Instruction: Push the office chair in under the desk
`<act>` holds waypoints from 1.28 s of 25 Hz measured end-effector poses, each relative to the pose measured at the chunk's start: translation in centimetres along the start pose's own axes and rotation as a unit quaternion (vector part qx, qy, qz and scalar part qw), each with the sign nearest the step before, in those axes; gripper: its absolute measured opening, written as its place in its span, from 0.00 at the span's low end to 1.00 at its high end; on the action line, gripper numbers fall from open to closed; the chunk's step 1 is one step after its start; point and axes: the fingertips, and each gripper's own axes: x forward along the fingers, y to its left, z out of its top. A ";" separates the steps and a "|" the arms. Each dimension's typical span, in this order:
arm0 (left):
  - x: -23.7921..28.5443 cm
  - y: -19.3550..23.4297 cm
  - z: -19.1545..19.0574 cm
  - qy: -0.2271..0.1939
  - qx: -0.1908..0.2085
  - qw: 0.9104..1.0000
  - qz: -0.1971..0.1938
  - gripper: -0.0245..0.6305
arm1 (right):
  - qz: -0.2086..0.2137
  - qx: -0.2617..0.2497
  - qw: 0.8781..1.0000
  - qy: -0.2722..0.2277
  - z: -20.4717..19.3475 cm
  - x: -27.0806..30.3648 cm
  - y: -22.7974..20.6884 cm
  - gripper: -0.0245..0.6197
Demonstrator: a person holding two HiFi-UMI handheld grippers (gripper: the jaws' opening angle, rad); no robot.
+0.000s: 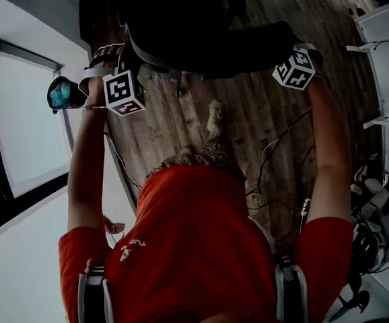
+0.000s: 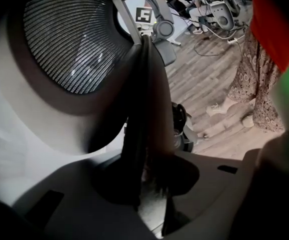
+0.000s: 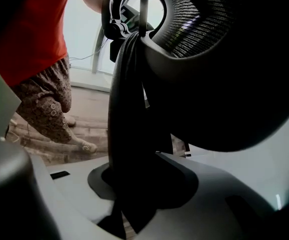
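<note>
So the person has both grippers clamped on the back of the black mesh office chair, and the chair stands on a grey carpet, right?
Not carpet: the floor is brown wooden planks, as the head view shows. The rest holds: the left gripper and the right gripper each clamp a side edge of the back of the black mesh office chair.

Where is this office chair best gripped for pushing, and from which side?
Grip the backrest by its thin side rims, from behind: left tongs on one, right tongs on the other. The rims stand upright and fit between the jaws.
</note>
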 end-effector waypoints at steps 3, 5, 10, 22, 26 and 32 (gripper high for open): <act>1.8 1.4 -0.8 0.004 -0.003 1.000 0.000 0.22 | 0.000 -0.001 1.000 -0.004 -0.2 1.4 -1.9 0.26; 3.1 2.5 -1.2 0.007 -0.005 1.000 -0.002 0.22 | 0.000 -0.005 1.000 -0.009 -0.2 2.4 -3.3 0.26; 6.3 5.2 -2.2 0.014 -0.012 1.000 -0.005 0.22 | 0.005 -0.016 1.000 -0.016 -1.2 5.0 -6.7 0.26; 15.6 11.8 -1.8 0.031 -0.025 0.999 -0.010 0.21 | 0.023 -0.033 0.999 -0.016 -6.5 11.6 -16.2 0.26; 18.5 14.1 -1.5 0.039 -0.030 0.999 -0.011 0.21 | 0.024 -0.043 0.999 -0.024 -8.0 13.3 -19.6 0.26; 22.5 16.8 -1.2 0.053 -0.042 0.998 -0.011 0.21 | 0.029 -0.060 0.997 -0.033 -10.0 16.1 -24.3 0.26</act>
